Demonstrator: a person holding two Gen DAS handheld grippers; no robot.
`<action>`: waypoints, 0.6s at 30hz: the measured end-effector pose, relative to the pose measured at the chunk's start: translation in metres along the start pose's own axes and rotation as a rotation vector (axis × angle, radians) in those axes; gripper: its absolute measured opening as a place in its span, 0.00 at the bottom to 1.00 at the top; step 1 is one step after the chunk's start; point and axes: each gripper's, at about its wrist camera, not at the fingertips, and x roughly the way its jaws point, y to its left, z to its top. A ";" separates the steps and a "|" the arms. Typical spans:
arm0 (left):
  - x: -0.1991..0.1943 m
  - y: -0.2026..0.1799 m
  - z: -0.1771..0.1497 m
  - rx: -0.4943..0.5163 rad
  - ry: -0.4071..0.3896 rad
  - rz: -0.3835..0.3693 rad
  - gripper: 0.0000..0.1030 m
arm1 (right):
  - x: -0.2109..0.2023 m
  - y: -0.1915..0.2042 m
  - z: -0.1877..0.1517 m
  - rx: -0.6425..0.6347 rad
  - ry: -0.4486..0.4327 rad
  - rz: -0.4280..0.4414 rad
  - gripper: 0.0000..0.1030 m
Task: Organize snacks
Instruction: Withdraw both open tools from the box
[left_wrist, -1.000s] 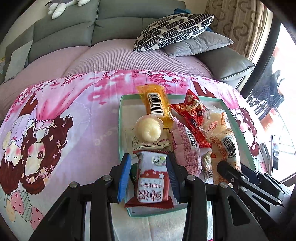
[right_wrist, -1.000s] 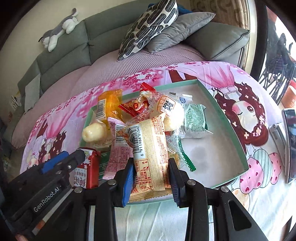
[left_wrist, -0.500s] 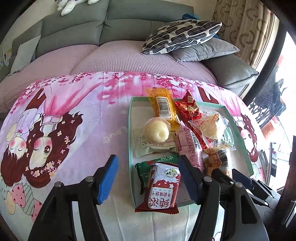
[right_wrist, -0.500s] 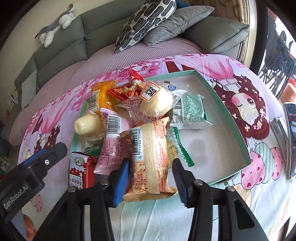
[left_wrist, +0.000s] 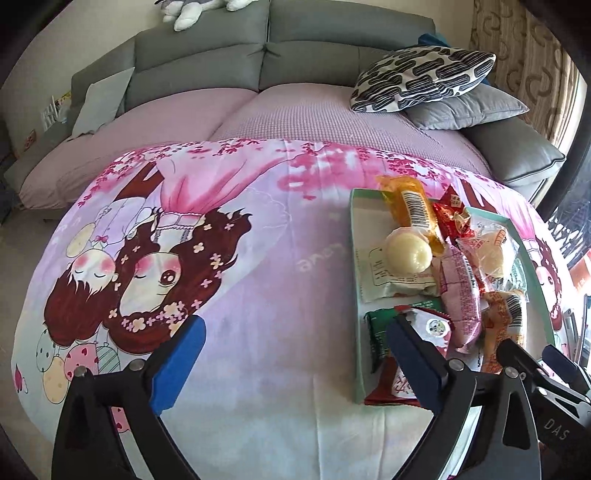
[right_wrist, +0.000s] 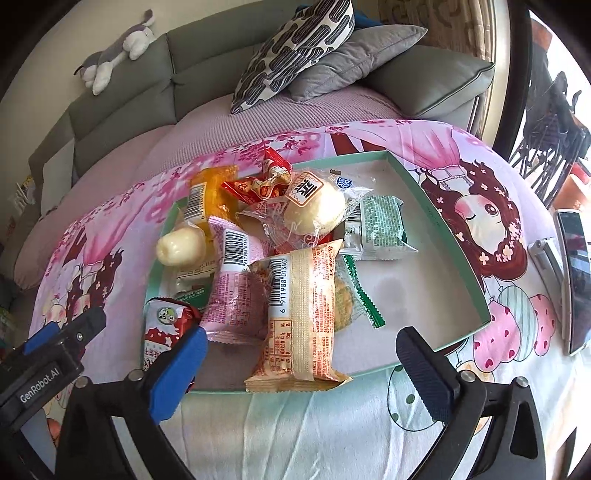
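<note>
Snacks fill the left half of a shallow green tray (right_wrist: 458, 236) that sits on a surface covered by a pink cartoon-print cloth (left_wrist: 258, 280), with a grey sofa (left_wrist: 314, 44) behind it. The right hand-held gripper (right_wrist: 301, 373) hangs over the tray's near edge, its blue-padded jaws opening wide; a tan striped packet (right_wrist: 303, 314) lies between them, touched by neither pad, its near end overhanging the tray rim. Beside it rest a pink packet (right_wrist: 236, 291), a green packet (right_wrist: 380, 227), an orange packet (right_wrist: 207, 195), red wrappers (right_wrist: 258, 184) and two pale round buns, one (right_wrist: 314, 210) in clear wrap near the middle, one (right_wrist: 181, 245) toward the left side. The left hand-held gripper (left_wrist: 295, 369) is also opening, nothing between its jaws but bare cloth; its right pad stands in front of a red and white packet (left_wrist: 424, 332) lying at the tray's near left corner. A phone (right_wrist: 574, 280) lies on the cloth to the right of the tray.
</note>
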 end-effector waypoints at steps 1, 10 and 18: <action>0.000 0.003 -0.002 -0.002 0.004 0.006 0.96 | -0.002 0.001 -0.002 -0.004 -0.003 0.000 1.00; -0.006 0.020 -0.028 -0.012 0.039 0.071 0.96 | -0.014 0.009 -0.026 -0.047 -0.003 -0.010 1.00; -0.003 0.020 -0.041 0.022 0.068 0.099 0.96 | -0.017 0.012 -0.035 -0.063 0.003 -0.026 1.00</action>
